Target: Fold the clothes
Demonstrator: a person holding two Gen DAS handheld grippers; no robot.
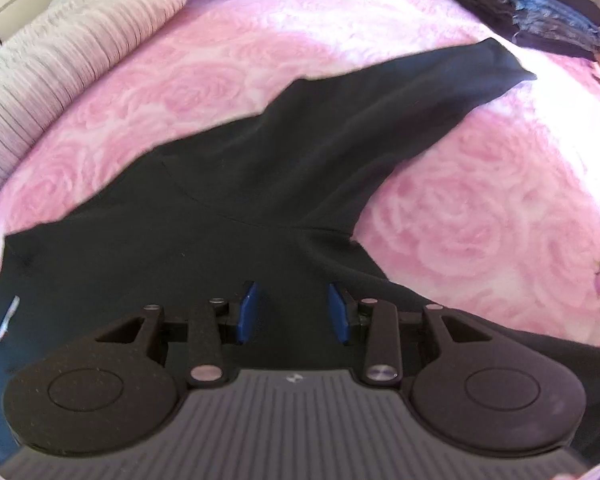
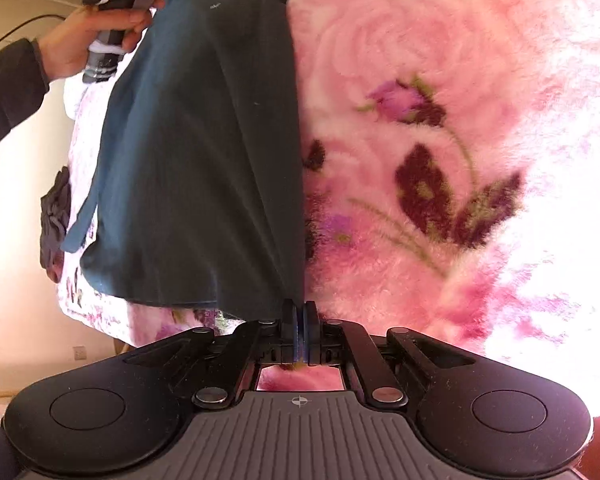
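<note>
A: Where is the garment now?

B: The dark garment (image 1: 236,184) lies on the pink rose blanket (image 1: 480,208) of the bed, one sleeve (image 1: 440,80) reaching out toward the far corner. The right gripper (image 2: 300,316) has its jaws closed tight on the garment's lower edge. The left gripper (image 1: 292,312) hovers over the body of the cloth with jaws apart, nothing between them.

A: So how would you do the fold well?

B: My guess is a fold is under way. Keep the pinched edge taut and level so the cloth doesn't bunch, and let the left gripper take hold of cloth before anything is lifted. The sleeve needs to come in over the body; I can't tell whether the other is already tucked.

A: Anything in the way?

B: A stack of dark folded clothes (image 1: 528,4) sits at the far corner, near the sleeve's cuff. A grey ribbed blanket (image 1: 60,56) lies well apart. The plush blanket may drag at the cloth.
</note>
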